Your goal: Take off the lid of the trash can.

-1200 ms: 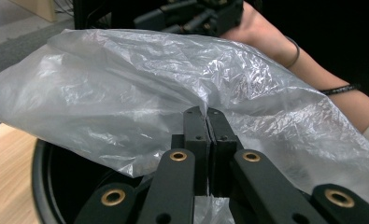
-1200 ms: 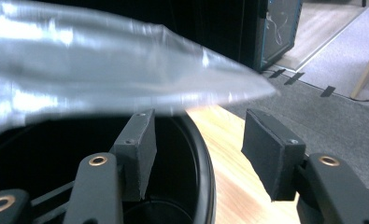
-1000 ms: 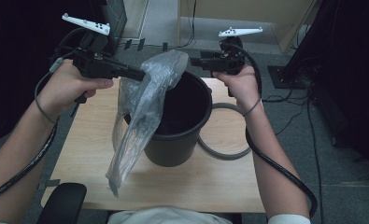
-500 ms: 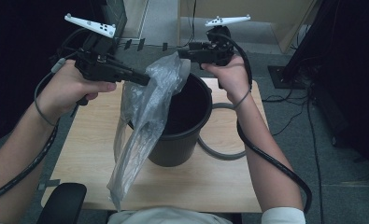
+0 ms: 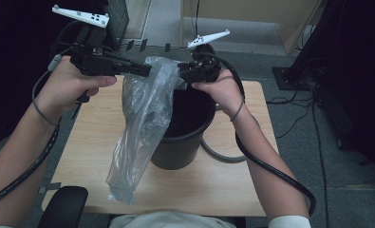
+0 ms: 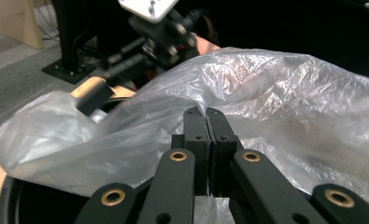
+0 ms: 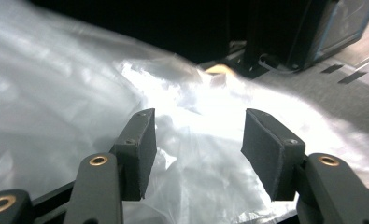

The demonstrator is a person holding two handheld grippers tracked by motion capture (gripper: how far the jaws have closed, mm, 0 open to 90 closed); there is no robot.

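A clear plastic bag (image 5: pixel 142 123) hangs over the near left rim of a black bucket (image 5: pixel 185 142) on the wooden table. My left gripper (image 5: pixel 147 71) is shut on the bag's top edge, and the left gripper view shows its pads (image 6: pixel 209 122) pinched together on the film (image 6: pixel 275 102). My right gripper (image 5: pixel 181 75) comes in from the right, right against the bag's top, above the bucket. Its jaws stand open, with the crinkled bag (image 7: pixel 196 140) lying between the pads (image 7: pixel 142 140) and not pressed.
The wooden table (image 5: pixel 232 180) ends close behind the bucket. A grey ring of hose (image 5: pixel 223 156) lies on it to the bucket's right. A black chair part (image 5: pixel 64 206) sits at the near left edge. Dark stands and cables (image 5: pixel 299 71) are on the floor beyond.
My right gripper has travelled left from beyond the bucket's right side to the bag's top. The left gripper has held its grip, and the bag has shifted slightly.
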